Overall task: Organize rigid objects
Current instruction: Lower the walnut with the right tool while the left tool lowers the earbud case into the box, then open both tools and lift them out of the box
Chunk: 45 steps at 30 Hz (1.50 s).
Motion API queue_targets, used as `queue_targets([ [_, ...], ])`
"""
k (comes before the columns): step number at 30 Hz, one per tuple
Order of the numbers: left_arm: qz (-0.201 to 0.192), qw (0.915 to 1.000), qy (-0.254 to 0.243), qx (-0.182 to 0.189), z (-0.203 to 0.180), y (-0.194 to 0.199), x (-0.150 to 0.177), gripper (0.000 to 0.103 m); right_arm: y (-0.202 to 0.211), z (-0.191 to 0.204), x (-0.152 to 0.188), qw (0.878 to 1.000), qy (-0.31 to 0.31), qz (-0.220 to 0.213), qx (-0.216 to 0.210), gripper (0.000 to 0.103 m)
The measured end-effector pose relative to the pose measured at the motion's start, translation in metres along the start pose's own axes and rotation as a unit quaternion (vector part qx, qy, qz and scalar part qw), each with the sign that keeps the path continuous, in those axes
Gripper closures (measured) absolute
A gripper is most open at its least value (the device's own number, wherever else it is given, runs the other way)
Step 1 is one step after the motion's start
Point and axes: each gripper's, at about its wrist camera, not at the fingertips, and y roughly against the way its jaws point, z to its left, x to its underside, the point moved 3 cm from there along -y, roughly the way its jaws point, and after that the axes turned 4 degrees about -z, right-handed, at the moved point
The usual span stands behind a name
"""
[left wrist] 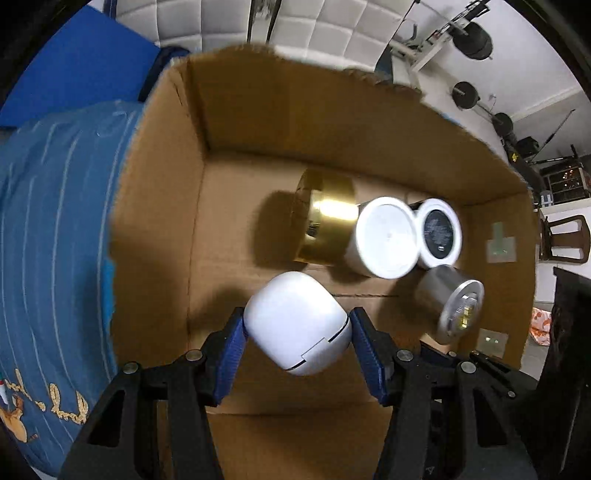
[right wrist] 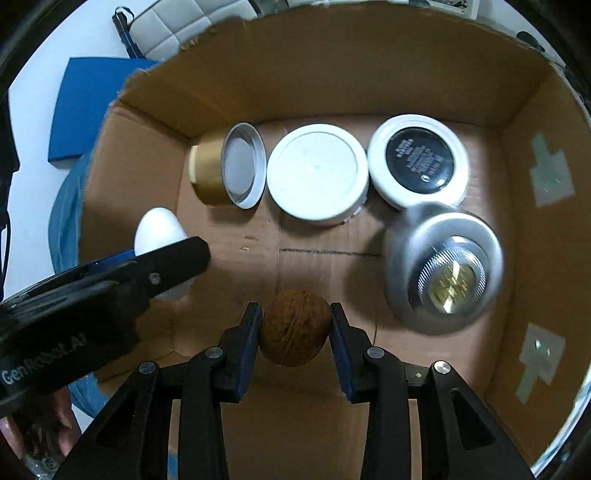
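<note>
My left gripper [left wrist: 297, 325] is shut on a white rounded case [left wrist: 295, 321] and holds it above the left part of an open cardboard box [left wrist: 155, 177]. The case also shows in the right wrist view [right wrist: 159, 230], partly behind the left gripper's black body [right wrist: 110, 280]. My right gripper [right wrist: 295, 326] is shut on a brown walnut [right wrist: 295, 326] over the box floor. Inside the box lie a gold jar [right wrist: 208, 173], a white lidded jar [right wrist: 317, 171], a white jar with a black label [right wrist: 419, 160] and a silver jar [right wrist: 445, 269].
The box [right wrist: 543, 122] has tall walls on all sides, with pale tape patches on its right wall. A blue quilted blanket [left wrist: 55, 229] lies left of the box. A blue pad [right wrist: 92, 107] and a white padded headboard [left wrist: 229, 22] are beyond it.
</note>
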Motion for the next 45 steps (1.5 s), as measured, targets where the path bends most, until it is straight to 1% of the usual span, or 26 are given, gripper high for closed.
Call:
queue_targets([
  [5, 0.036, 0.9993, 0.012, 0.003, 0.005, -0.021, -0.005, 0.049, -0.018, 0.003, -0.009, 1.0, 0.012, 0.022, 0.01, 0.064],
  [7, 0.048, 0.9987, 0.017, 0.007, 0.007, -0.029, -0.006, 0.049, -0.023, 0.004, -0.011, 0.999, 0.017, 0.028, 0.015, 0.064],
  [9, 0.056, 0.9983, 0.016, 0.003, 0.007, -0.034, -0.007, 0.049, -0.028, 0.005, -0.014, 0.999, 0.019, 0.036, 0.019, 0.064],
  [14, 0.066, 0.9976, 0.018, -0.001, 0.01, -0.041, -0.006, 0.049, -0.038, 0.005, -0.016, 0.998, 0.028, 0.049, 0.032, 0.064],
  [18, 0.074, 0.9971, 0.015, -0.006, 0.011, -0.045, -0.005, 0.049, -0.044, 0.013, -0.016, 0.997, 0.04, 0.056, 0.044, 0.064],
  [19, 0.076, 0.997, 0.016, -0.006, 0.008, -0.05, -0.008, 0.049, -0.045, 0.016, -0.016, 0.996, 0.04, 0.058, 0.046, 0.064],
  [23, 0.083, 0.9964, 0.019, -0.005, 0.009, -0.052, -0.009, 0.049, -0.05, 0.029, -0.016, 0.996, 0.041, 0.061, 0.052, 0.064],
  [29, 0.097, 0.9949, 0.026, -0.009, 0.005, -0.054, -0.011, 0.049, -0.049, 0.028, -0.017, 0.996, 0.032, 0.063, 0.054, 0.063],
  [30, 0.102, 0.9942, 0.031, -0.008, 0.005, -0.053, -0.011, 0.049, -0.049, 0.028, -0.017, 0.996, 0.03, 0.063, 0.054, 0.062],
  [32, 0.104, 0.9938, 0.037, -0.003, 0.005, -0.05, -0.011, 0.048, -0.047, 0.028, -0.019, 0.996, 0.023, 0.064, 0.05, 0.056],
  [34, 0.105, 0.9936, 0.042, 0.003, 0.004, -0.045, -0.011, 0.045, -0.044, 0.027, -0.022, 0.997, 0.022, 0.061, 0.047, 0.047],
  [36, 0.104, 0.9935, 0.044, 0.003, 0.004, -0.04, -0.009, 0.043, -0.038, 0.029, -0.023, 0.997, 0.022, 0.057, 0.042, 0.044],
  [38, 0.098, 0.9942, 0.045, 0.005, 0.002, -0.032, -0.011, 0.041, -0.031, 0.032, -0.024, 0.998, 0.021, 0.054, 0.039, 0.042],
  [42, 0.075, 0.9965, 0.038, 0.004, -0.003, -0.015, -0.009, 0.035, -0.011, 0.038, -0.021, 0.998, 0.03, 0.037, 0.045, 0.034],
  [45, 0.044, 0.9986, 0.027, -0.015, -0.007, 0.004, -0.005, 0.016, 0.007, 0.04, -0.017, 0.997, 0.031, 0.021, 0.06, 0.028],
])
